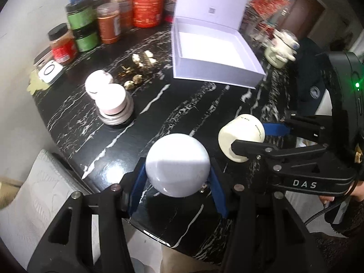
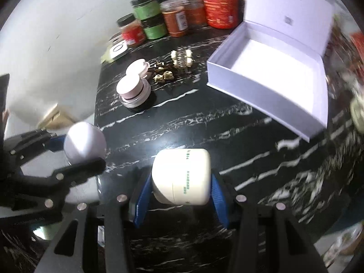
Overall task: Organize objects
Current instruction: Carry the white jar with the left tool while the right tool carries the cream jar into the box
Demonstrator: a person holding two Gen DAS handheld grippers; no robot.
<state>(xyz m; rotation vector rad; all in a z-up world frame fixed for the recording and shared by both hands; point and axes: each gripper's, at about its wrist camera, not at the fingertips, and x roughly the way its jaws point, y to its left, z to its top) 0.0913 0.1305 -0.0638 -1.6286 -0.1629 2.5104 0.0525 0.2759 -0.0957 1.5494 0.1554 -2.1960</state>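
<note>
My left gripper (image 1: pixel 178 182) is shut on a round white jar (image 1: pixel 177 165) and holds it above the near edge of the black marble table (image 1: pixel 182 104). My right gripper (image 2: pixel 180 188) is shut on a cream-white jar with green print (image 2: pixel 182 176). Each gripper shows in the other's view: the right one with its cream jar (image 1: pixel 241 137), the left one with its white jar (image 2: pixel 85 142). An open, empty white box (image 1: pixel 211 52) with its lid raised stands at the far side; it also shows in the right wrist view (image 2: pixel 273 77).
Two pink-lidded jars (image 1: pixel 111 102) are stacked at the left, with small trinkets (image 1: pixel 136 68) behind them. Several spice jars and a red canister (image 1: pixel 147 4) line the back. A small white device (image 1: pixel 50 71) lies at the far left. A white figurine jar (image 1: pixel 282 47) stands right of the box.
</note>
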